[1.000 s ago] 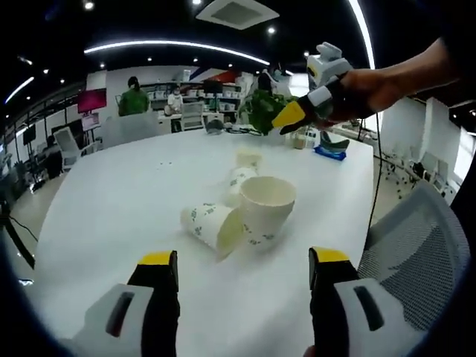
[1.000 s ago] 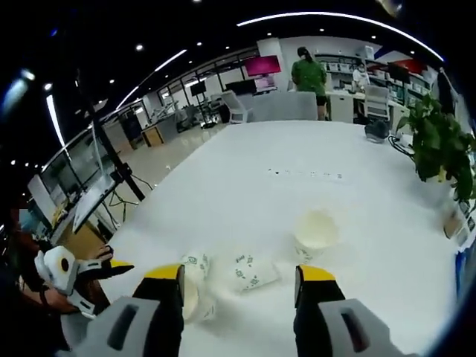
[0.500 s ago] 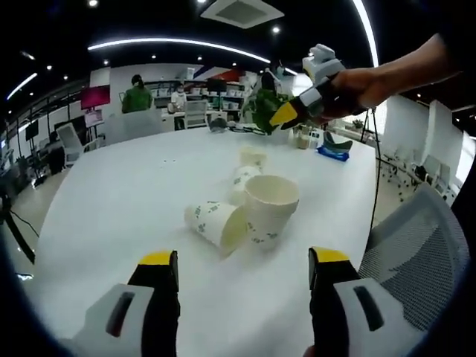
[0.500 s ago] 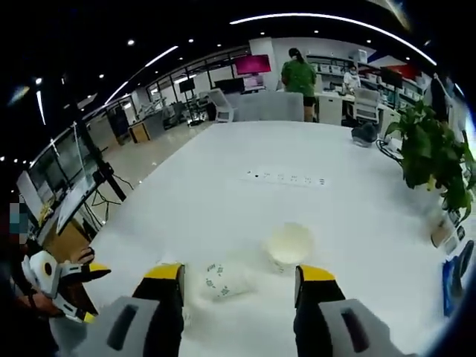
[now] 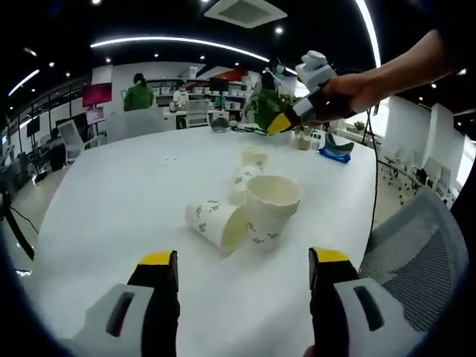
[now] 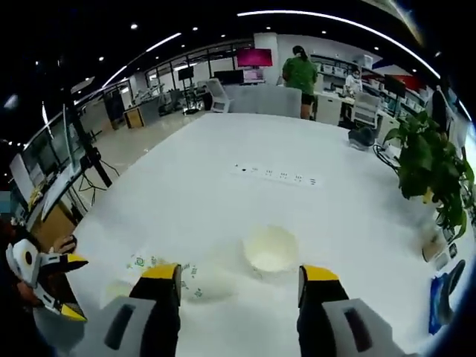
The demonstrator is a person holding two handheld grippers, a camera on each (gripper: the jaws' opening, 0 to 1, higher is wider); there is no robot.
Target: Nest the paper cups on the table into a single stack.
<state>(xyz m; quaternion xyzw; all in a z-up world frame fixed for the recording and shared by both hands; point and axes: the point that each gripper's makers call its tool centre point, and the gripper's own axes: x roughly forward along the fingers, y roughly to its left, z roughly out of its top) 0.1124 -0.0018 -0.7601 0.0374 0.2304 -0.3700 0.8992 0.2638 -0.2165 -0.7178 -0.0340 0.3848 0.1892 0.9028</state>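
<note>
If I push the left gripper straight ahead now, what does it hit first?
Likely the tipped cup lying on its side, with the upright cup right beside it; depth is hard to judge. The left gripper is open.

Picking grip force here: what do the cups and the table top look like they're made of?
The cups look like thin matte paper: off-white inside, small green print outside, rolled rims. The table looks like smooth white laminate with a soft sheen, though the core is impossible to tell.
</note>
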